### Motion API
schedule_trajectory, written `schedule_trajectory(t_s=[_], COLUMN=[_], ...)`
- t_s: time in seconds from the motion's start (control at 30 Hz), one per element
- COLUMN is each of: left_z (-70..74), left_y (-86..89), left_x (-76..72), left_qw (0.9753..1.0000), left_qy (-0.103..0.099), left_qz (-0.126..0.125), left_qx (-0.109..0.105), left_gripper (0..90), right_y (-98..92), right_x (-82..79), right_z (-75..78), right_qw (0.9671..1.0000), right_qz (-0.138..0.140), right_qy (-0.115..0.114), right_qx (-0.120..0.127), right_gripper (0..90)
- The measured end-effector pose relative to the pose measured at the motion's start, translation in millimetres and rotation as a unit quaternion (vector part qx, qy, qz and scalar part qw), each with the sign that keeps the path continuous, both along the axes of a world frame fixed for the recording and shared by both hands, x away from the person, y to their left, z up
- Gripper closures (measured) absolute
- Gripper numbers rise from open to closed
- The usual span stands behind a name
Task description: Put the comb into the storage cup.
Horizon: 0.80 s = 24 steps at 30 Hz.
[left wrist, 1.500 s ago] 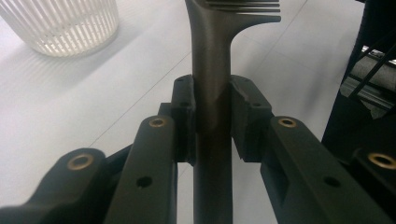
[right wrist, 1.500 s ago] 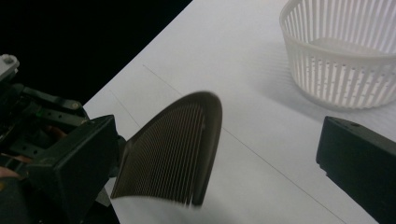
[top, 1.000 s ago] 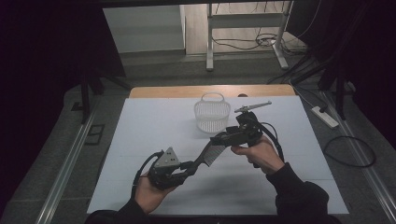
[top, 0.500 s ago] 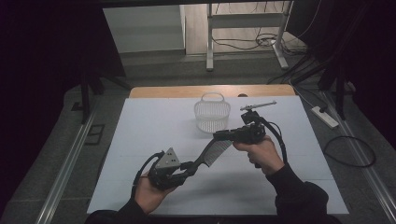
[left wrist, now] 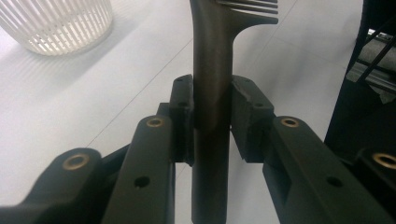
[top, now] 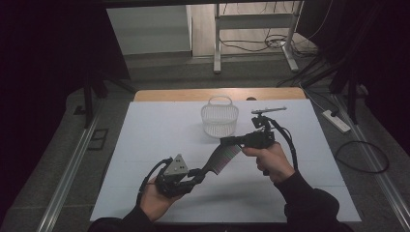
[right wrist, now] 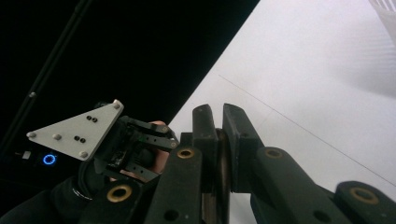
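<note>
Here the left gripper pinches the handle of a dark comb, one pad on each flat side, and the handle runs straight up between the jaws. At the top of the left gripper view the comb widens into its toothed part. In the high view this gripper sits near the front edge of the table, held in the person's left hand, with its grey plate facing up.

From there the comb slants up and to the right, clear of the table top, its teeth on the lower right side. The right gripper meets the comb's far end, held in the right hand above the middle of the table. In the right gripper view its jaws stand pressed close together with a thin dark edge between the pads; it looks like the comb's end, though the dim light makes that hard to confirm. The left gripper and its plate show farther off in that view, against the dark.

A white slatted basket stands upright on the table just beyond the right gripper, apart from the comb. It also shows at the upper left of the left gripper view.
</note>
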<state>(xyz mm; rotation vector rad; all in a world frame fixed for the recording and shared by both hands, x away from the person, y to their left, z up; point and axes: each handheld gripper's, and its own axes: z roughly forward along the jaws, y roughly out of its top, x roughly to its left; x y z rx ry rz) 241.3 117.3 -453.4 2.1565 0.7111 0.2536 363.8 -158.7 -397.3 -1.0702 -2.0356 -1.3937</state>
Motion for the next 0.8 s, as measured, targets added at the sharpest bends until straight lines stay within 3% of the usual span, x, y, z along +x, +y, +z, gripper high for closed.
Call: schedule_trajectory(t_s=[0.4,0.63,0.8], left_z=[-0.4,-3.7,-4.7], left_y=[4.0,9.8,12.2], left_x=[1.3,4.7,6.9], left_qw=[0.9998,0.9989,0.9981], left_qy=[0.012,0.029,0.042], left_qz=[0.008,0.013,0.040], left_qx=[-0.013,-0.033,-0.021], left_gripper=[47.3,25.0,9.9], right_y=[-2.5,-6.9,-10.2], right_x=[-2.8,-2.3,-1.8], right_z=[2.1,4.0,4.9], right_qw=[0.9997,0.9992,0.9986], right_qz=[-0.011,-0.025,-0.035], right_qy=[-0.021,-0.032,-0.039], right_qx=[0.004,0.000,-0.005], right_gripper=[84.4,84.4,84.4])
